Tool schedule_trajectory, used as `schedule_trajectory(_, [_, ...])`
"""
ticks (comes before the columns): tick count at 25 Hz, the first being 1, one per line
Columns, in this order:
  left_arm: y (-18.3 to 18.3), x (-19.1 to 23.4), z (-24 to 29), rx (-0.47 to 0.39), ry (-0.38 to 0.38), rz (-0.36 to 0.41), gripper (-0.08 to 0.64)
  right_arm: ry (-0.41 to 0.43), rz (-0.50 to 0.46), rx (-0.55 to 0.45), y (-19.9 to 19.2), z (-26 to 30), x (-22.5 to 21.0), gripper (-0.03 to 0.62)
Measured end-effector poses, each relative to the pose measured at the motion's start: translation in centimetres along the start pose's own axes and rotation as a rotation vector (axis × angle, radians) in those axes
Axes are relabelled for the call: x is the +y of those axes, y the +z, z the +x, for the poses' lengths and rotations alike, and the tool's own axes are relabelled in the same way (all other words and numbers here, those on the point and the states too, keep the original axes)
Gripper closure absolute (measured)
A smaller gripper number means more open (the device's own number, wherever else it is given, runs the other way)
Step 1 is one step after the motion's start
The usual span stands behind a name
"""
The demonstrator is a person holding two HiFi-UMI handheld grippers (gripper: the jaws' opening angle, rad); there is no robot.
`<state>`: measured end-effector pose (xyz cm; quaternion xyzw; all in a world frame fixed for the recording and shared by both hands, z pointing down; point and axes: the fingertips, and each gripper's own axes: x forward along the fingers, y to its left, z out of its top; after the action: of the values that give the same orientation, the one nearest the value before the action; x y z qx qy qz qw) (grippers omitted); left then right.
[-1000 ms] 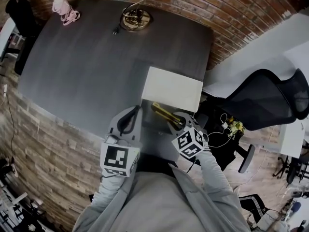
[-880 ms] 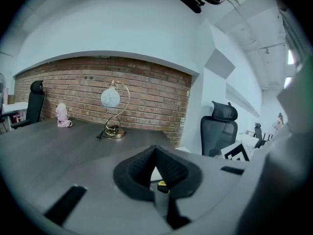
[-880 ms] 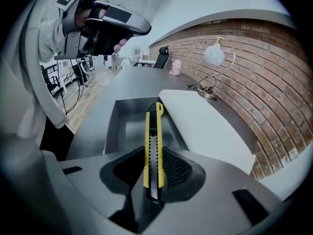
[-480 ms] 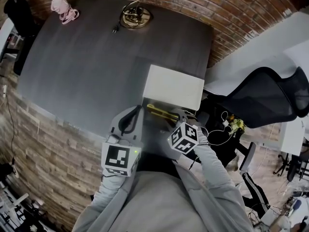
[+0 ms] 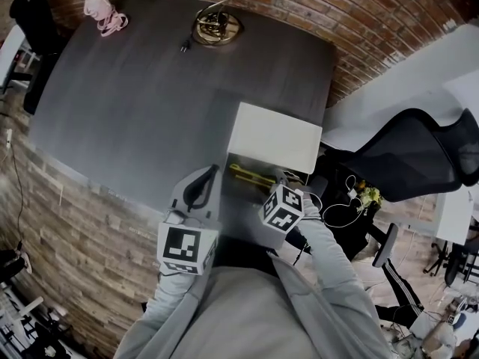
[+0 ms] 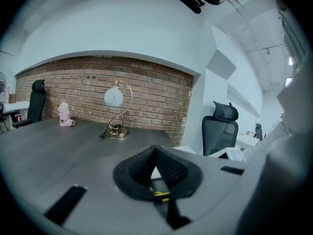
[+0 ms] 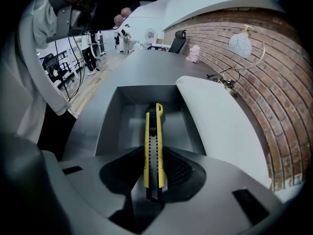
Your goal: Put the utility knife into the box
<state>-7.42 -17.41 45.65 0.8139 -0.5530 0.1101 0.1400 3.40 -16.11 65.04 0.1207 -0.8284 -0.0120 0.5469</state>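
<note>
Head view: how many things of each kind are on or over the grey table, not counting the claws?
Lamp: 1
Pink toy: 1
Box: 1
White lid: 1
Utility knife: 1
Total: 5

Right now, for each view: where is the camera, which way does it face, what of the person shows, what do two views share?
Head view: on the head, steeply down at table, box, left gripper, right gripper; sleeves, torso.
Left gripper view: on that gripper, forward across table toward lamp; sleeve at right.
Right gripper view: on that gripper, down into box past utility knife in its jaws; sleeve at left.
Shared by head and right gripper views: knife, box.
</note>
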Motion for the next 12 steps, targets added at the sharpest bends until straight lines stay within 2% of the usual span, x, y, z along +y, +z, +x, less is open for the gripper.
schedule_trajectory(12, [0.0,0.34,-0.23,-0.001,0.009,-0.01,0.54,0.023,0.071,0.001,-0.56,0.5,0.25,0.465])
